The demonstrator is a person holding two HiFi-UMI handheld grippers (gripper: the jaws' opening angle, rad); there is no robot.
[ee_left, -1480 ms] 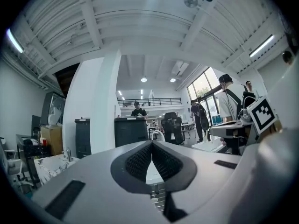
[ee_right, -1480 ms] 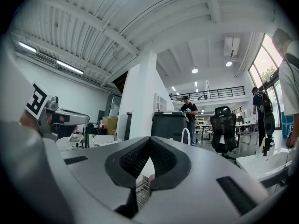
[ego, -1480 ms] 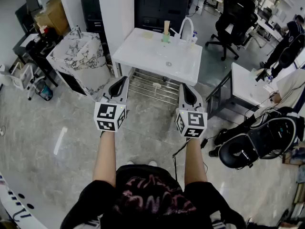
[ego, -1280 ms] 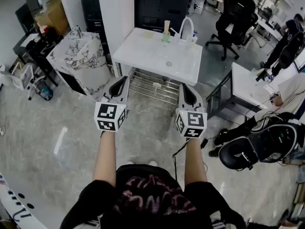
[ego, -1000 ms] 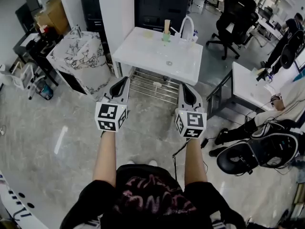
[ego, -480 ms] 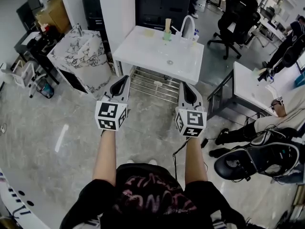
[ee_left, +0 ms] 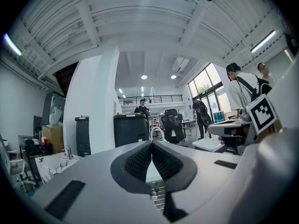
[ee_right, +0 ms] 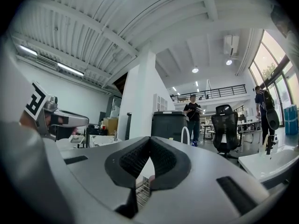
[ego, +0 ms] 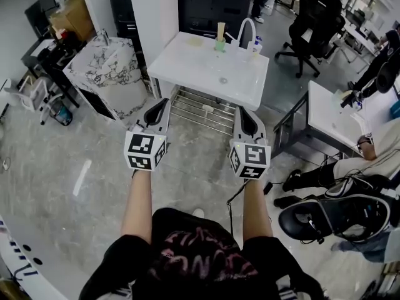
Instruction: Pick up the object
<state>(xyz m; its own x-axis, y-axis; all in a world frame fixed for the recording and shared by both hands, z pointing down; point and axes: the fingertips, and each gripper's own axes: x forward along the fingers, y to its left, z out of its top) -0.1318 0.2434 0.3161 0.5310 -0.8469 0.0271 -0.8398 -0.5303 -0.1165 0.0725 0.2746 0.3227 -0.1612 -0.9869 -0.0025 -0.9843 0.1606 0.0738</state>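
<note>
Just this side of the white sink [ego: 187, 80], left gripper [ego: 161, 103] and right gripper [ego: 241, 112] hang level, both pressed together, empty.

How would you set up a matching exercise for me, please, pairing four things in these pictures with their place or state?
Things:
1. white sink counter
2. marbled counter
3. black office chair
4. left gripper

Places or states:
A. top right of the head view
B. fingers shut, nothing between them
C. top centre of the head view
D. just left of the white sink counter

Pairs: 1-C, 2-D, 3-A, 4-B
</note>
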